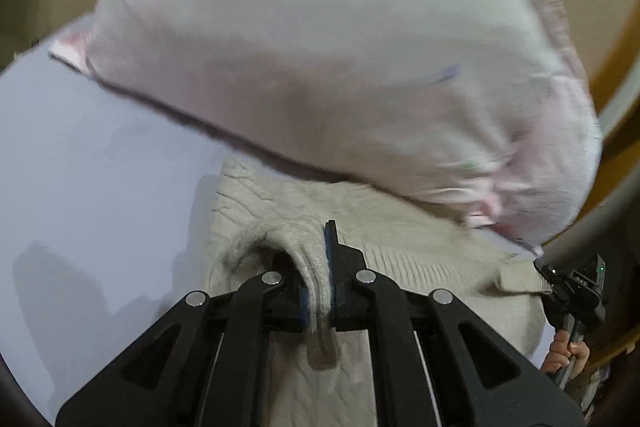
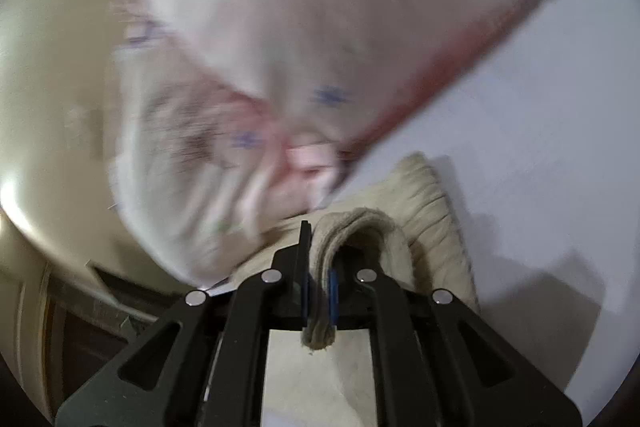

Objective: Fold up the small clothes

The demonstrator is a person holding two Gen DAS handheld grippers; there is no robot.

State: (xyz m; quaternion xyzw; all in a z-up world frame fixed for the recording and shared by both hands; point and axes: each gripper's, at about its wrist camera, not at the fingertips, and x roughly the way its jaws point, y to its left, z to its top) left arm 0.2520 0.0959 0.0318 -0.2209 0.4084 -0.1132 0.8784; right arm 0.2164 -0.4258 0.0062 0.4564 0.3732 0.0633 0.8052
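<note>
Each claw, left (image 1: 320, 291) and right (image 2: 320, 291), pinches the beige knit garment's (image 1: 400, 259) edge.

Ahead of my left claw (image 1: 320, 267) a big pillow (image 1: 320, 47) fills the way, lying over the far edge of the sweater (image 1: 400, 239) I pinch. Bare sheet (image 1: 100, 167) lies open to its left. My right claw (image 2: 318, 267) meets the same pillow ahead-left; open sheet lies to its right.
</note>
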